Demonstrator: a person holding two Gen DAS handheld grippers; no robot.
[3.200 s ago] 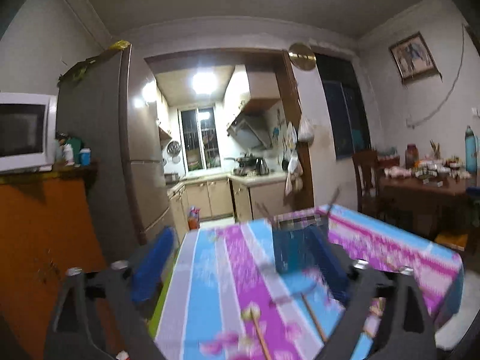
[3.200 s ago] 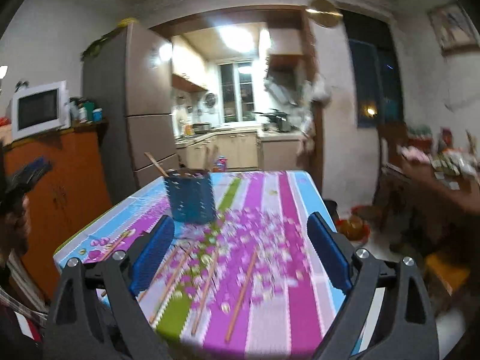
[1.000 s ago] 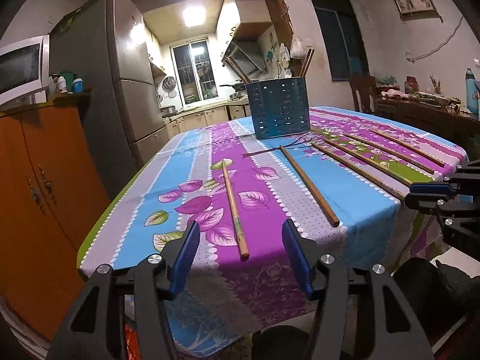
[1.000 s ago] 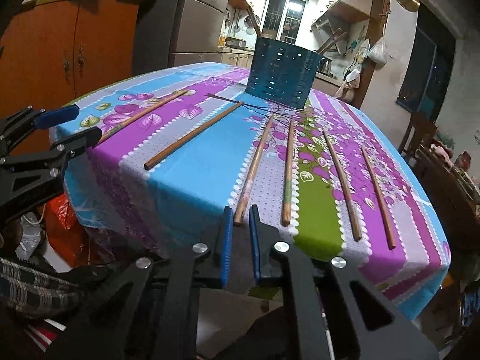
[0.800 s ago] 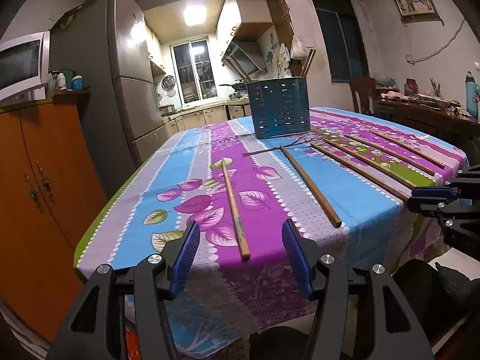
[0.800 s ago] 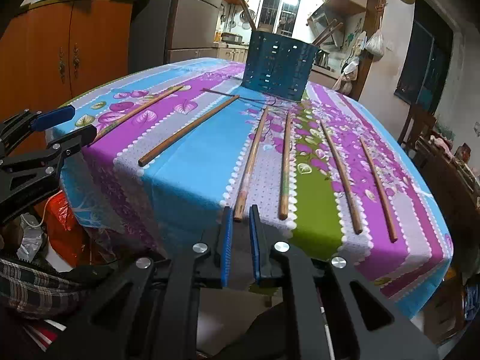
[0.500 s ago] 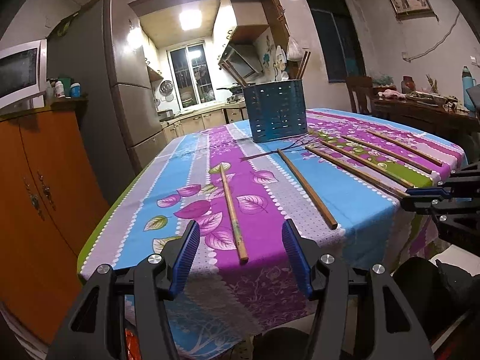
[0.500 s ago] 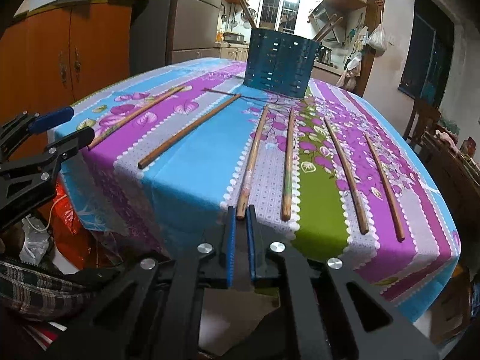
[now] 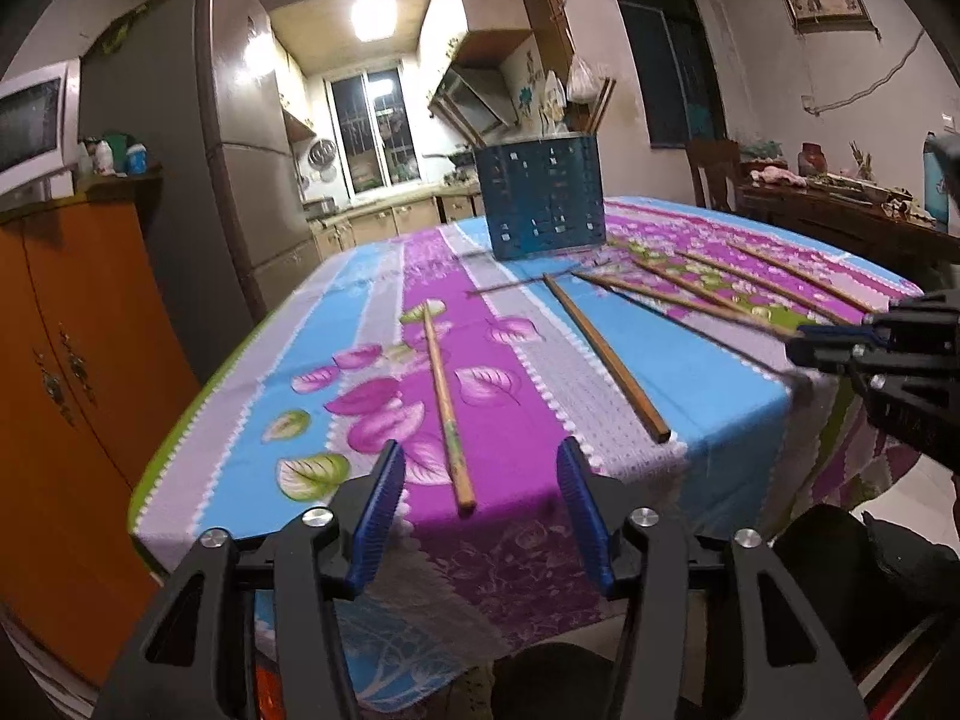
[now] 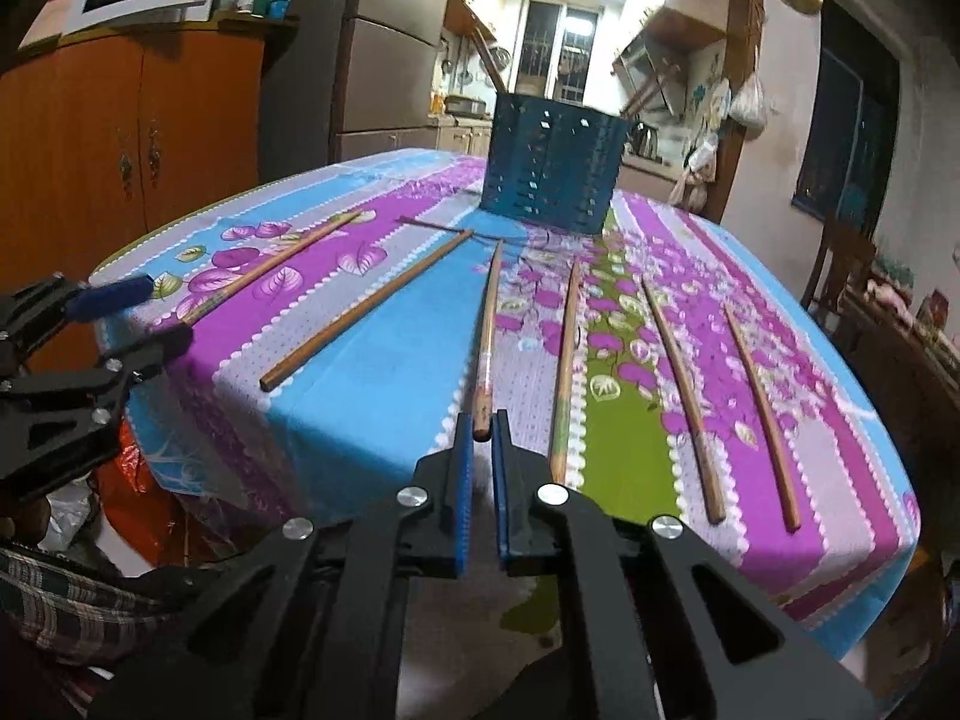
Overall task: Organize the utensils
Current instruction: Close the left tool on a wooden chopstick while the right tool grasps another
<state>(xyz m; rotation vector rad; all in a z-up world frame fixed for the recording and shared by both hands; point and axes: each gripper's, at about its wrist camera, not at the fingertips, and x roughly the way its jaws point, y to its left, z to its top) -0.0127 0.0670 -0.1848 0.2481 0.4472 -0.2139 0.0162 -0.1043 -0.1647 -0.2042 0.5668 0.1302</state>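
My right gripper [image 10: 482, 429] is nearly closed around the near tip of a chopstick [image 10: 487, 324] lying on the tablecloth [image 10: 372, 360]. My left gripper [image 9: 477, 507] hangs wide open, empty, just before another chopstick [image 9: 444, 396]. The blue utensil holder [image 10: 552, 165] stands farther back.

Open cloth between chopsticks [image 10: 681, 381] lying in spaced rows on counter [image 10: 372, 372]; blue holder [image 10: 552, 168] blocking far middle; left claw [image 10: 129, 318] crowding near-left corner; wide bare stripes along left edge
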